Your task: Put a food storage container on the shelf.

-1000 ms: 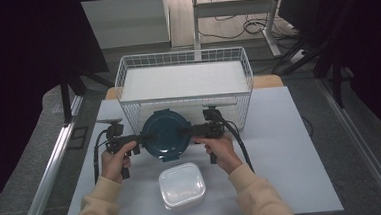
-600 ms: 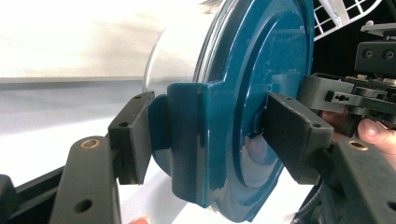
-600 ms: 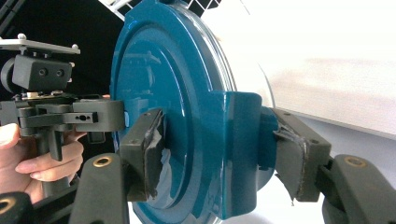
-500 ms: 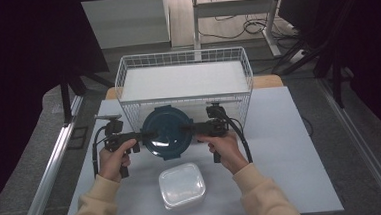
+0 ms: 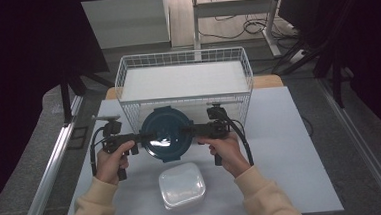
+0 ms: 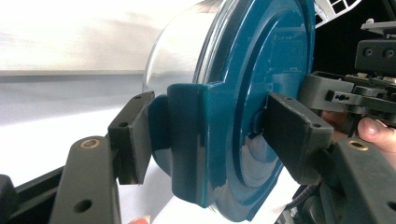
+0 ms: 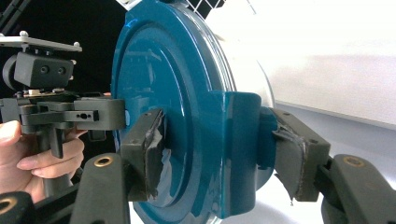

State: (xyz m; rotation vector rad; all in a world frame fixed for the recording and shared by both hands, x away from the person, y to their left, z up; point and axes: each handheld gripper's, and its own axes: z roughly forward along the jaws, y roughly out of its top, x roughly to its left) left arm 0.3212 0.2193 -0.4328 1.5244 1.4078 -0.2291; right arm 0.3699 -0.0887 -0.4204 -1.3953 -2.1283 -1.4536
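A round steel container with a dark teal lid hangs just in front of the wire basket, lid facing up. My left gripper grips it from the left and my right gripper from the right. In the left gripper view the left gripper is shut across a teal side clasp, one pad under it and one on the lid. In the right gripper view the right gripper clamps the opposite clasp the same way, against the lid.
A white wire basket with a white liner stands directly behind the container. A clear square container with a lid sits on the white table near the front edge, between the person's forearms.
Both grippers have raised the teal-lidded container a little. Their grips on the clasps are unchanged.
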